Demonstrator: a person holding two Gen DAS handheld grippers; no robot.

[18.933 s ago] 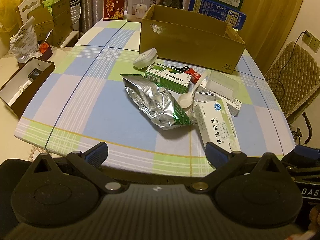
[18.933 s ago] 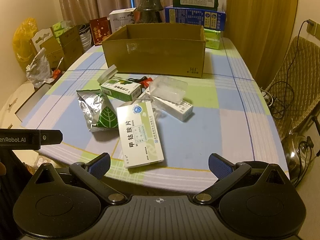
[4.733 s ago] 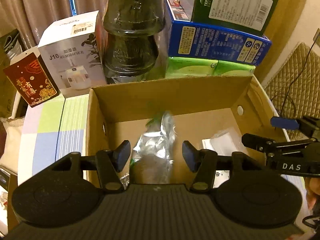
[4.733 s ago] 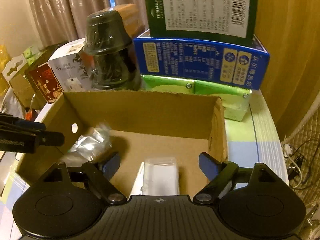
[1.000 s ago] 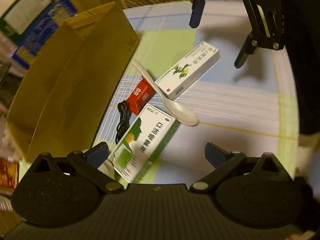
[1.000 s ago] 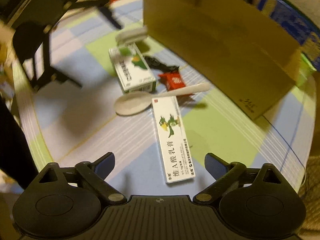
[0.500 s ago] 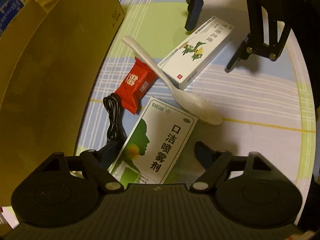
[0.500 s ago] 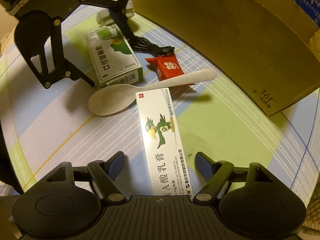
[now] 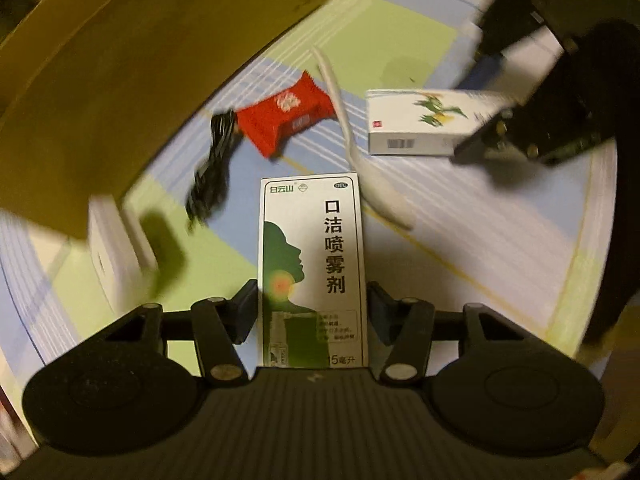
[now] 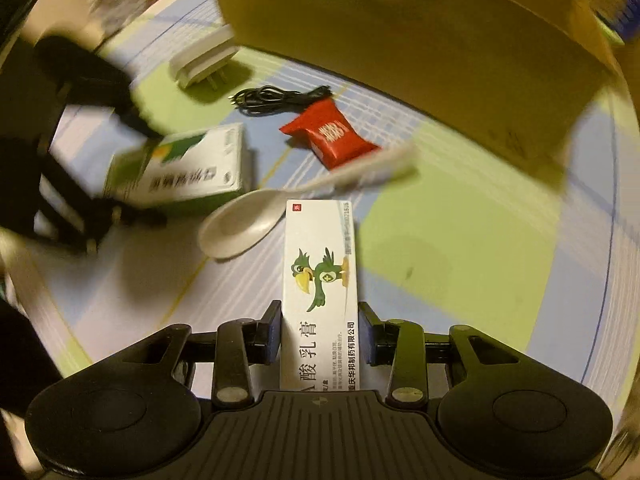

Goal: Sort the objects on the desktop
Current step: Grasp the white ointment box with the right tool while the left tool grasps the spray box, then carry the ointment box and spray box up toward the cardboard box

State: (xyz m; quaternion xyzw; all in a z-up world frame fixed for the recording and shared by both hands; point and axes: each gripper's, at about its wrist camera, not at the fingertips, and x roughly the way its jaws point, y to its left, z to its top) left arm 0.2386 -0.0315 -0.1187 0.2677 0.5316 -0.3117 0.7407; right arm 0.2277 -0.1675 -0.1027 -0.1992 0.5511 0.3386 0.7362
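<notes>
A white-and-green spray box (image 9: 313, 248) lies flat on the checked tablecloth. My left gripper (image 9: 313, 300) straddles its near end from above, jaws closing, with both pads touching its long sides. A long white box with a green bird (image 10: 320, 280) lies likewise between the pads of my right gripper (image 10: 319, 320), whose jaws are also closing onto its sides. In each wrist view the other gripper shows dark and blurred over its own box: the bird box (image 9: 420, 120) in the left wrist view, the spray box (image 10: 192, 168) in the right wrist view.
Between the two boxes lie a white spoon (image 10: 244, 228), a red candy packet (image 10: 332, 134) and a black cable (image 10: 280, 98). A white plug adapter (image 10: 204, 60) sits near the big cardboard box (image 10: 400, 32), which stands close behind everything.
Both grippers rolled, came down over their boxes and narrowed from wide open. Each box now lines up straight between its pads.
</notes>
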